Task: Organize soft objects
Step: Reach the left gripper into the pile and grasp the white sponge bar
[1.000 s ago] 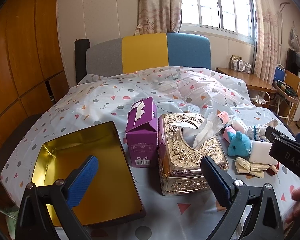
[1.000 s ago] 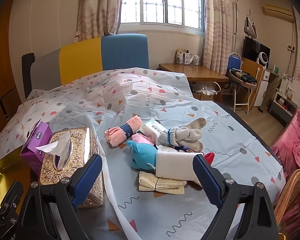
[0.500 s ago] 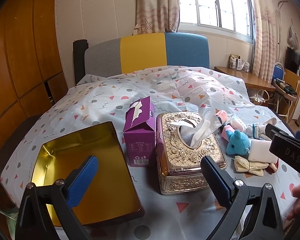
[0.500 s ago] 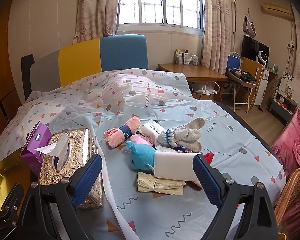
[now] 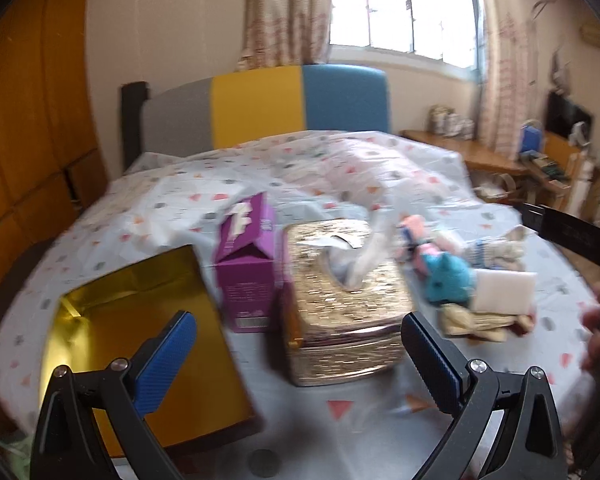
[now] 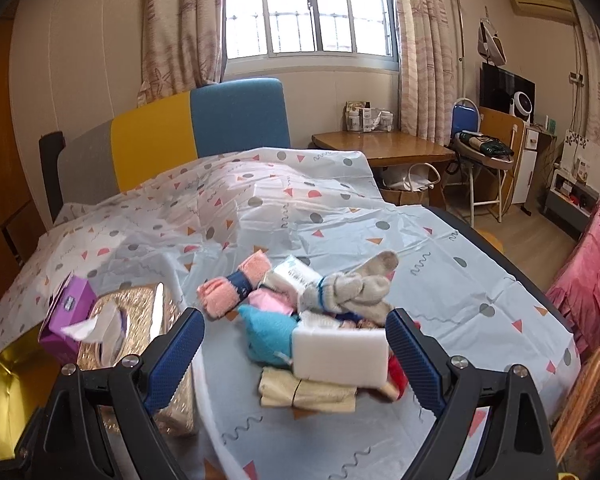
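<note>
Patterned bed sheet carries a heap of soft things; its white sponge lies crosswise just ahead of the right gripper, jaws apart. Left gripper, also spread and empty, faces the gold tissue box, farther from the heap, so the right is nearer.

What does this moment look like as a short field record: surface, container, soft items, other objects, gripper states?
surface: bed with patterned cover
container: gold tin tray, open, nothing visible inside, left of the boxes
soft items: pile right of the boxes: white sponge, blue plush toy, grey socks, pink rolled cloth, cream folded cloth
other objects: purple tissue box, gold ornate tissue box
left gripper: open, holding nothing
right gripper: open, over the pile
image quality: left wrist view blurred
</note>
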`<control>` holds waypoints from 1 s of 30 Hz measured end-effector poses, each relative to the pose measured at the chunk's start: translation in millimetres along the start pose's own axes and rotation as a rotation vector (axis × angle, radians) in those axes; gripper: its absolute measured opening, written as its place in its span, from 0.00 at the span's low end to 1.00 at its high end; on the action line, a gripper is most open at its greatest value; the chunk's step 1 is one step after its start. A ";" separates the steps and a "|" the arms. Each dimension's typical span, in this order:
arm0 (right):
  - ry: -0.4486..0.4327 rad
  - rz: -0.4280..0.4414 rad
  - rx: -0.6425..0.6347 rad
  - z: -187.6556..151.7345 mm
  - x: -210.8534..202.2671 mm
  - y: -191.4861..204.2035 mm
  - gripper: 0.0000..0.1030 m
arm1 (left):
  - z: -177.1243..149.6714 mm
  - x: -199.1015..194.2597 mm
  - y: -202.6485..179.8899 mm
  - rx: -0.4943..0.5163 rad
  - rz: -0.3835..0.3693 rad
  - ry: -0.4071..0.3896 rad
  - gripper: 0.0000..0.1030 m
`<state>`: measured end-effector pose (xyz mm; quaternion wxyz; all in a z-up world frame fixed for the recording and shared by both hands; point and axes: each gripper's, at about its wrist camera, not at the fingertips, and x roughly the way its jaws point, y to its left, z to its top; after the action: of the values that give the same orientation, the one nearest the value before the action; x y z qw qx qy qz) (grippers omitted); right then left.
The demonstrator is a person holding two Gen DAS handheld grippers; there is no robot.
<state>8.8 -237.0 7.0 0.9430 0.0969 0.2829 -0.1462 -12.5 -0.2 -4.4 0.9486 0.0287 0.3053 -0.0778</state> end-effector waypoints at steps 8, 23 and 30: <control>0.065 -0.039 0.144 17.9 65.4 -81.6 0.91 | 6.6 9.3 -29.0 0.102 -0.130 0.049 1.00; 0.266 0.017 0.626 -20.7 99.3 -172.4 0.91 | 48.4 51.7 -116.2 0.229 -0.374 0.139 1.00; 0.256 0.050 0.642 -17.8 97.6 -173.1 0.91 | 44.8 98.7 -166.2 0.288 -0.415 0.272 1.00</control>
<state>20.4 -416.3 -79.7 0.8245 0.4133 0.3358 -0.1914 64.9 -181.6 -26.7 0.8489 0.1102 0.4151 -0.3081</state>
